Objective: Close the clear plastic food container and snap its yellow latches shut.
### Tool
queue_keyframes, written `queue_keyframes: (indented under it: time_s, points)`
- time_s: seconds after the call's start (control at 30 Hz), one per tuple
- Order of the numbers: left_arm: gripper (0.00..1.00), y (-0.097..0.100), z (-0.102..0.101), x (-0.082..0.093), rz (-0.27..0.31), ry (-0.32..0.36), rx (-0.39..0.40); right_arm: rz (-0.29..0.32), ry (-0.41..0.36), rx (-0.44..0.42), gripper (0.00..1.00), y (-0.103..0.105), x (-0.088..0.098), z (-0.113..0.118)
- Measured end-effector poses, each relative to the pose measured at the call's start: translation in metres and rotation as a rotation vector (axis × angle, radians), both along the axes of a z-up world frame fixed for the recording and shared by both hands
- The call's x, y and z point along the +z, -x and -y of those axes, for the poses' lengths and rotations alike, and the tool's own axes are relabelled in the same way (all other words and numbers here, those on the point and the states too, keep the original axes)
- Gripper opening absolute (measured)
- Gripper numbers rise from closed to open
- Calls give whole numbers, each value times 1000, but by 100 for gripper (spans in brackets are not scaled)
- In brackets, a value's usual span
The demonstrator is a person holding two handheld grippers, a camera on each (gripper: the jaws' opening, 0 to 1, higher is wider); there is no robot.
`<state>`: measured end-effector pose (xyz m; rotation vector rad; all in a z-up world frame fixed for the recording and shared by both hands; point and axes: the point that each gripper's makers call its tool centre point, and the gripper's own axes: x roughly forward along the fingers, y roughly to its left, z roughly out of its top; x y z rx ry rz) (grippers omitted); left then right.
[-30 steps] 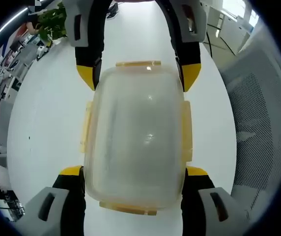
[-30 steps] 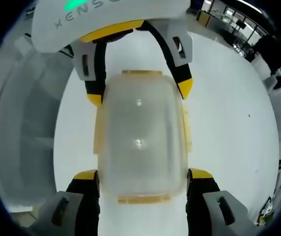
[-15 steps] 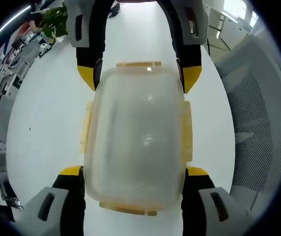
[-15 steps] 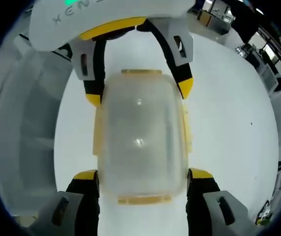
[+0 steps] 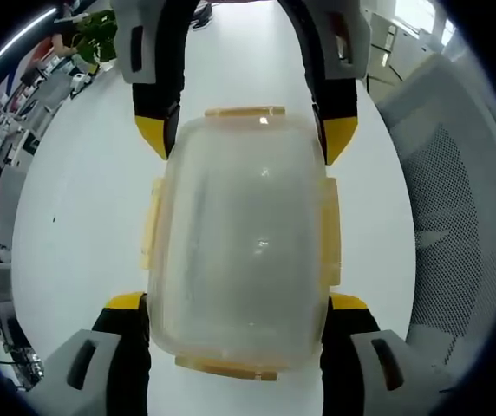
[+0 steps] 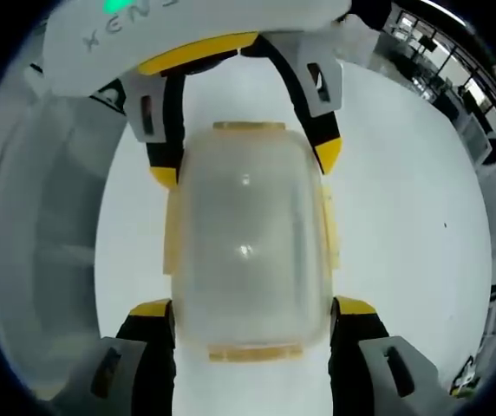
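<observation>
The clear plastic food container [image 5: 244, 238] lies lid-up over the white table [image 5: 83, 225], with a yellow latch [image 5: 153, 224] on each side and end. My left gripper [image 5: 238, 303] is shut on its near end, one yellow-tipped jaw against each long side. The right gripper [image 5: 244, 137] grips the far end in the same way. In the right gripper view the same container [image 6: 248, 243] sits between my right gripper [image 6: 252, 308] at the near end and the left gripper [image 6: 246, 165] at the far end. I cannot tell whether the side latches [image 6: 174, 234] are snapped.
A grey mesh chair [image 5: 456, 217] stands close beside the table, also seen as the chair [image 6: 44, 251] in the right gripper view. A potted plant [image 5: 92, 43] and office desks lie beyond the table's far edge.
</observation>
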<state>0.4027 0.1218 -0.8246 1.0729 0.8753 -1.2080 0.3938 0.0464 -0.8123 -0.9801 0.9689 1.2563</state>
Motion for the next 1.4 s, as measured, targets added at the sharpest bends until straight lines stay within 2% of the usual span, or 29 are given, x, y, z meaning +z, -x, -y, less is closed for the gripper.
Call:
queue_keyframes:
  time_s: [0.27,1.4]
  points:
    - [82,0,1,-1,-4,-1,-2,-3,-25,5,72,0,0,0]
    - [85,-36,0,-4,-3,8,16,-5,-62,8,72,-36,0,-1]
